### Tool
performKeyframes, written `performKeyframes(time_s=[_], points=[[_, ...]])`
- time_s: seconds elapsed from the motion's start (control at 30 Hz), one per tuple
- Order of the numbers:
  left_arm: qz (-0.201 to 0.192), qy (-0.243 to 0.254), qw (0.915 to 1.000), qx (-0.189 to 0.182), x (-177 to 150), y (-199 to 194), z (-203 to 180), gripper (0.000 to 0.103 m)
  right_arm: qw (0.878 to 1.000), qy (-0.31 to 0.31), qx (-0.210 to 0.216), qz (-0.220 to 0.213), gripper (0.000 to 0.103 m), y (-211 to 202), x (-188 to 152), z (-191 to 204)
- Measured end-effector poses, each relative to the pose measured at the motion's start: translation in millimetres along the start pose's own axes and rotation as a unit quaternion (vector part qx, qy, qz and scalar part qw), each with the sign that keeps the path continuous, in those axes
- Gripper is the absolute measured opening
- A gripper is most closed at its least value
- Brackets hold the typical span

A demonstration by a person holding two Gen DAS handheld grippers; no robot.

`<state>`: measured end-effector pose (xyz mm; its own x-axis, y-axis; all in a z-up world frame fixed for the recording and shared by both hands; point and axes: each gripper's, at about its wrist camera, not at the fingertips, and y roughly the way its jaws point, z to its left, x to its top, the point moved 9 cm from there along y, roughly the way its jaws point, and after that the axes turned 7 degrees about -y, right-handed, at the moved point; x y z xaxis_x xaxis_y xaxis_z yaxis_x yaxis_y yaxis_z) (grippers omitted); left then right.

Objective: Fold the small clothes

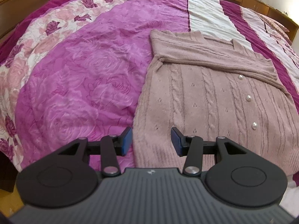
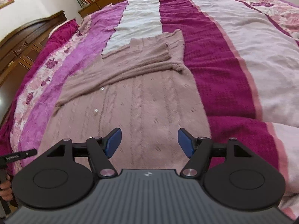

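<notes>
From the left wrist view, the left hand-held gripper (image 1: 151,141) hangs with its blue pads spread and nothing between them, above the near left edge of a dusty-pink cable-knit sweater (image 1: 214,100). The sweater lies flat on the bed (image 1: 78,71), sleeves folded across its chest.

From the right wrist view, the right hand-held gripper (image 2: 149,142) is spread wide and empty over the sweater's (image 2: 145,100) lower part.

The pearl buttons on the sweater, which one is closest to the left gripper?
The lowest pearl button, near the hem; the other two sit farther up toward the folded sleeve.
</notes>
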<state>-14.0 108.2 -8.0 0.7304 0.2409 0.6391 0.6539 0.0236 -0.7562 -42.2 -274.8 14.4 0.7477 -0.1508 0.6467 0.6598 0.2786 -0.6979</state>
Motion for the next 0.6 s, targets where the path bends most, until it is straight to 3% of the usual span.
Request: performKeyframes(time_s=[0.27,0.6], points=[[0.014,-0.016,0.9997,0.008,-9.7,3.3,16.7,0.047,0.999,-0.018,-0.029,0.03,0.073,-5.7,-22.5,-15.5],[0.05,-0.009,0.9979,-0.04,-21.4,16.7,4.2,0.049,0.997,-0.017,-0.031,0.067,0.073,0.0,-36.1,-25.6]])
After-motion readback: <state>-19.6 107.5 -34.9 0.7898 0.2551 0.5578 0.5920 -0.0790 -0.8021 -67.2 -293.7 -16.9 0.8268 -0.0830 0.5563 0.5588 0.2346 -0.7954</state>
